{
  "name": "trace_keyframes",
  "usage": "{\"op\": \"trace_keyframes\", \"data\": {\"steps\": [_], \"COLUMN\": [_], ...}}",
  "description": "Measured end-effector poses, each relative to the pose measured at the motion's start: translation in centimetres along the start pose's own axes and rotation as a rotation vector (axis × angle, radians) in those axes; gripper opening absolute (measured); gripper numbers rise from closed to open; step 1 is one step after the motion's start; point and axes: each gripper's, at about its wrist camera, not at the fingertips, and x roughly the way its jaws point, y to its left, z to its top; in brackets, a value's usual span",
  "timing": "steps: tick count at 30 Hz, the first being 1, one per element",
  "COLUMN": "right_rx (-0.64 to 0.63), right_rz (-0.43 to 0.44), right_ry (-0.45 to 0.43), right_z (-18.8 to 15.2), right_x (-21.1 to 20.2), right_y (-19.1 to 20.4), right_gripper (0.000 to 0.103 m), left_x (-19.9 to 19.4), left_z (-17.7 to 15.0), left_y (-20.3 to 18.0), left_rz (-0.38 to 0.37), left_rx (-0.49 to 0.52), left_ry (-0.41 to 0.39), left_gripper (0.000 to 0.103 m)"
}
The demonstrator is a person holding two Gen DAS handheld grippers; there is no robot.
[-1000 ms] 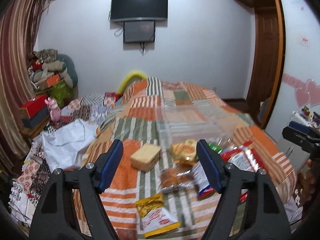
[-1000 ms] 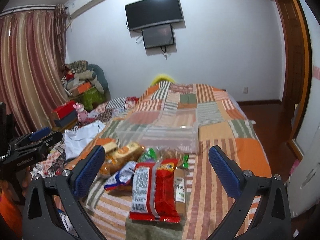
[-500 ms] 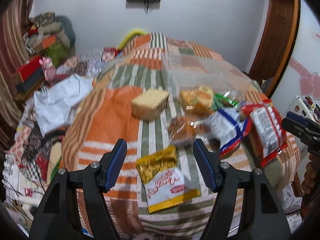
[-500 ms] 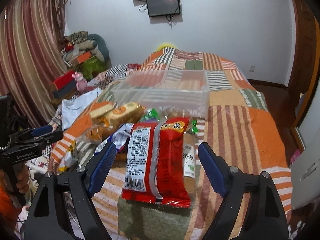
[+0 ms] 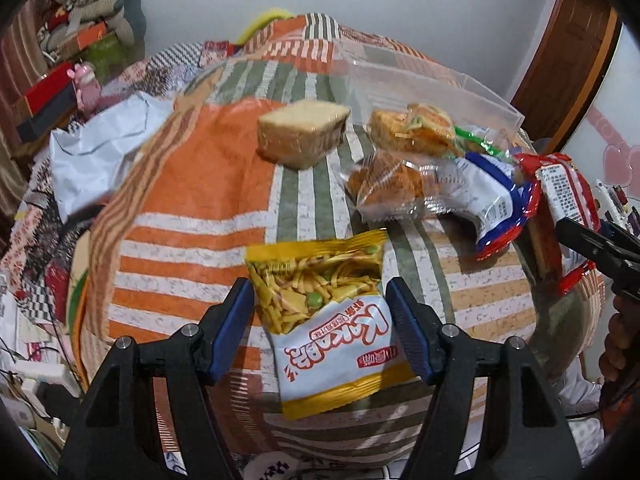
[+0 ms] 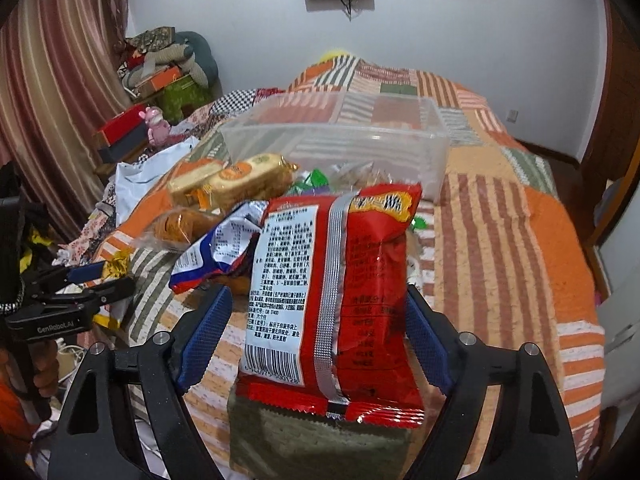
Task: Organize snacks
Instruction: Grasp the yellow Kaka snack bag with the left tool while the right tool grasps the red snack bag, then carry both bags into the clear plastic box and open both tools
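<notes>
Yellow snack packet (image 5: 328,320) is lying flat on the quilt (image 5: 192,184), between the left gripper (image 5: 320,316) pads, none seen pressing. Red packet (image 6: 336,300) is bracketed by the part-open right gripper (image 6: 316,328); contact cannot be told. Clear bin (image 6: 336,136) stands farther back.

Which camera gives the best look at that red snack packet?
The right wrist view: the red packet fills the middle, back side up, barcode and seam plain, between the right claw pads. The left wrist view shows only a strip of it at the right edge.
</notes>
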Motion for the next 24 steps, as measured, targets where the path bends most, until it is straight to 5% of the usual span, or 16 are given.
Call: {"op": "trace_keyframes", "data": {"steps": [4, 6, 9, 16, 24], "right_rx": [-0.027, -0.042, -0.056, -0.062, -0.04], "right_rz": [-0.016, -0.029, -0.055, -0.05, -0.033], "right_ry": [0.001, 0.005, 0.002, -0.016, -0.073], "right_z": [-0.1, -0.1, 0.0, 0.0, 0.6], "right_x": [0.1, 0.3, 0.6, -0.1, -2.1], "right_y": [0.3, 0.5, 0.7, 0.2, -0.3], "right_gripper": [0.082, 0.082, 0.082, 0.062, 0.06], "left_x": [0.6, 0.5, 0.3, -0.4, -3.2], "left_z": [-0.3, -0.4, -0.4, 0.0, 1.9], "left_y": [0.1, 0.0, -0.2, -0.3, -0.8], "left_rz": [-0.003, -0.002, 0.003, 0.004, 0.011], "left_rx": [-0.016, -0.009, 0.001, 0.006, 0.022], "left_ry": [0.008, -0.001, -0.007, -0.029, -0.123], "left_gripper": [0.065, 0.054, 0.052, 0.051, 0.05]}}
